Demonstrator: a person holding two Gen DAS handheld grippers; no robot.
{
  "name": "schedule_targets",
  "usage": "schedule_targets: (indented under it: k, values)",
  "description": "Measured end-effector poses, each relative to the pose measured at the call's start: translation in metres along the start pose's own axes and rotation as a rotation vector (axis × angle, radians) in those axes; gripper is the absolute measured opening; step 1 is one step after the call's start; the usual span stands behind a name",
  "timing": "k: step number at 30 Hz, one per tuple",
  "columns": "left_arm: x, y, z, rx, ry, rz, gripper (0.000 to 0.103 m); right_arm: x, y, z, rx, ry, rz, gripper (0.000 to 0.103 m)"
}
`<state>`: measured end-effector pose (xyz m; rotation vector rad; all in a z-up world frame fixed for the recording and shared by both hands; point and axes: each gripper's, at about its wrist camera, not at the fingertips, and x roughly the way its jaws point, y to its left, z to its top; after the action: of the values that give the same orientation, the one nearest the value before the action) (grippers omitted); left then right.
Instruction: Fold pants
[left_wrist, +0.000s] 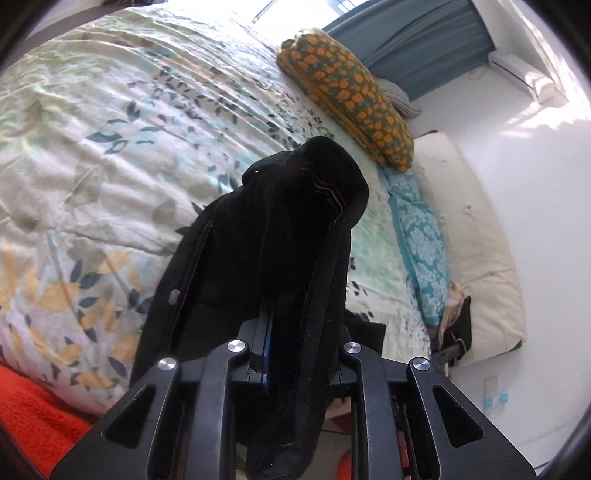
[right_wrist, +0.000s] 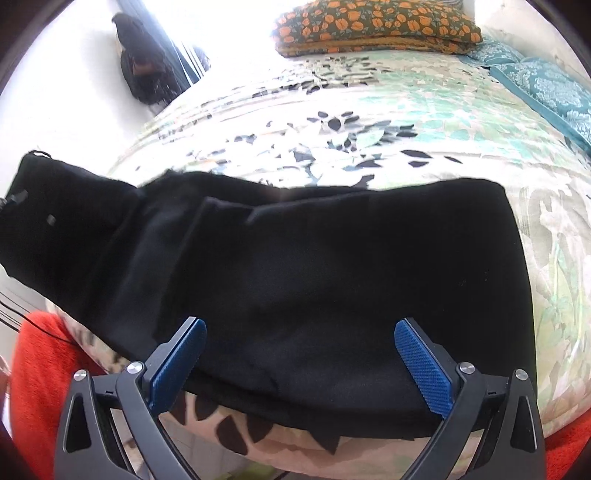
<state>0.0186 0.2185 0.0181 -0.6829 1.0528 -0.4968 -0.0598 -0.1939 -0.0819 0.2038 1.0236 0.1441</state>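
The black pants (right_wrist: 314, 258) lie across the near part of the bed, over the floral bedspread (right_wrist: 369, 122). My right gripper (right_wrist: 299, 328) is open, its blue pads (right_wrist: 421, 362) spread wide just above the pants near the bed's front edge, holding nothing. My left gripper (left_wrist: 267, 306) is shut on a bunched end of the pants (left_wrist: 295, 221) and holds it lifted above the bed; the cloth drapes over and hides the fingertips. That lifted end shows at the left in the right wrist view (right_wrist: 48, 206).
An orange-and-green patterned pillow (left_wrist: 347, 92) and a teal patterned pillow (left_wrist: 421, 251) lie at the head of the bed. A red blanket (right_wrist: 37, 387) hangs at the bed's near edge. A white headboard cushion (left_wrist: 476, 258) and wall stand to the right.
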Motion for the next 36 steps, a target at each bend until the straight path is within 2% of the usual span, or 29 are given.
schedule_targets:
  k: [4,6,9,11,12,14,17,19,20,22,23,27,30,33,35,36]
  values:
    - [0.044,-0.059,-0.013,0.066,0.078,-0.106,0.016,-0.034,-0.008,0.005,0.035,-0.097,0.047,0.102]
    - [0.068,-0.088,-0.021,0.105,0.126,-0.136,0.016,-0.045,-0.017,0.004,0.064,-0.128,0.094,0.102]
    - [0.119,-0.127,-0.041,0.159,0.2,-0.136,0.016,-0.054,-0.035,0.0,0.111,-0.159,0.13,0.102]
    - [0.161,-0.145,-0.058,0.215,0.234,-0.108,0.017,-0.055,-0.05,-0.002,0.173,-0.171,0.169,0.102]
    - [0.179,-0.147,-0.066,0.229,0.244,-0.086,0.017,-0.053,-0.059,-0.003,0.217,-0.173,0.211,0.102]
    - [0.215,-0.14,-0.077,0.215,0.28,-0.066,0.021,-0.042,-0.075,-0.001,0.313,-0.161,0.356,0.102]
    - [0.248,-0.109,-0.078,0.082,0.372,-0.099,0.028,-0.01,-0.09,-0.003,0.445,-0.078,0.559,0.101]
    - [0.249,-0.107,-0.077,0.04,0.406,-0.124,0.03,-0.002,-0.091,-0.004,0.47,-0.08,0.58,0.101]
    - [0.243,-0.11,-0.074,0.058,0.405,-0.121,0.033,-0.001,-0.09,-0.002,0.459,-0.087,0.589,0.101]
    - [0.224,-0.118,-0.068,0.098,0.374,-0.126,0.058,-0.001,-0.086,0.001,0.436,-0.091,0.604,0.101]
    - [0.21,-0.119,-0.064,0.112,0.334,-0.126,0.072,0.001,-0.084,0.002,0.422,-0.079,0.6,0.101]
    - [0.159,-0.113,-0.044,0.106,0.236,-0.153,0.075,0.01,-0.085,-0.002,0.456,-0.054,0.621,0.101]
    - [0.126,-0.096,-0.037,0.139,0.174,-0.09,0.075,0.009,-0.081,0.002,0.425,-0.045,0.608,0.101]
    - [0.108,-0.067,-0.043,0.136,0.155,-0.008,0.075,0.005,-0.063,0.004,0.305,-0.016,0.514,0.099]
    - [0.103,-0.045,-0.051,0.083,0.17,0.012,0.075,0.005,-0.045,0.005,0.196,0.013,0.396,0.069]
    - [0.102,-0.034,-0.056,0.055,0.176,0.019,0.075,0.005,-0.039,0.006,0.148,0.026,0.316,0.025]
